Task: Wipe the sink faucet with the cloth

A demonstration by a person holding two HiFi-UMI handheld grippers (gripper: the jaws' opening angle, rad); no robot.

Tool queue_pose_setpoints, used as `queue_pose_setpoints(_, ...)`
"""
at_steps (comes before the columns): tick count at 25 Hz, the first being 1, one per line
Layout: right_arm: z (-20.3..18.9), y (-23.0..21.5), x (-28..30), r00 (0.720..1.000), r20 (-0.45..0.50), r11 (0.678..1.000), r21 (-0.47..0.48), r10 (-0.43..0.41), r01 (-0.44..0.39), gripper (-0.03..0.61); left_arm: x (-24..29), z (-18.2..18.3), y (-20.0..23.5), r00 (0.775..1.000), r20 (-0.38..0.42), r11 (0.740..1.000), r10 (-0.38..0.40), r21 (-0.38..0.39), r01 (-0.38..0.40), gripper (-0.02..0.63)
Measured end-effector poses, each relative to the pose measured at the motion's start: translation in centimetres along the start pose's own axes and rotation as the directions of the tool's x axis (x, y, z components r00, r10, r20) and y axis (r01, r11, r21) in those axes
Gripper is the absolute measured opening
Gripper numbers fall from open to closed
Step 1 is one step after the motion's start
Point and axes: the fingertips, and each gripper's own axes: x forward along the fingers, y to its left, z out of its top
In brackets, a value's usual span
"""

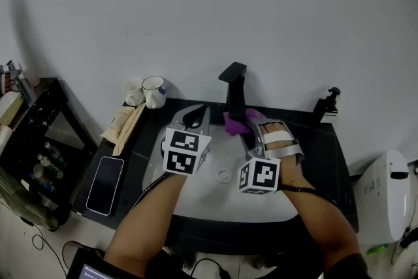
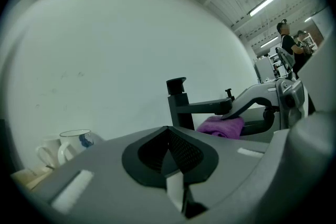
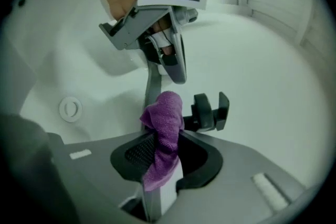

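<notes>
The black sink faucet (image 1: 235, 89) stands at the back of the white sink (image 1: 196, 196). A purple cloth (image 1: 236, 122) is bunched at the faucet's base, and my right gripper (image 1: 247, 132) is shut on it. In the right gripper view the cloth (image 3: 163, 132) sticks up between the jaws, pressed against the faucet (image 3: 209, 112) and its spout. My left gripper (image 1: 195, 117) hovers over the basin just left of the faucet, shut with nothing in it. From the left gripper view the faucet (image 2: 178, 105) and the cloth (image 2: 222, 126) lie ahead and to the right.
The drain (image 1: 224, 175) lies between my two hands. Two mugs (image 1: 154, 91) stand at the counter's back left, above wooden utensils (image 1: 124, 125) and a phone (image 1: 104, 184). A black clamp (image 1: 329, 102) stands at the back right. A shelf (image 1: 32, 140) is at far left.
</notes>
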Motion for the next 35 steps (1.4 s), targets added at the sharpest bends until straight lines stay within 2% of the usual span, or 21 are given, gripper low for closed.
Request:
queue_pose_setpoints(3,0.0,-0.9,1.0,0.999,-0.024,0.999,0.003,-0.049,0.049,0.106,0.0,-0.1,0.3,1.000,-0.003,1.000,0.002,-0.014,-0.002,0.017)
queue_pose_setpoints(12,-0.7,-0.7,4.3,0.997,-0.060,0.999,0.013,-0.048,0.049,0.109,0.0,0.1,0.2,1.000,0.008,1.000,-0.004,-0.023,0.004,0.017)
queue_pose_setpoints(22,-0.9,-0.1,6.1,0.996,-0.093,0.999,0.049,0.017,-0.013,0.112,0.1,0.0,0.6,1.000,0.005,1.000,0.011,-0.007,-0.011,0.018)
queue_pose_setpoints(35,0.6,2.5,3.4,0.990,-0.061,0.991,-0.044,0.123,-0.126,0.112,-0.2,0.1,1.2,1.000,0.005,0.999,0.025,-0.032,-0.025,0.017)
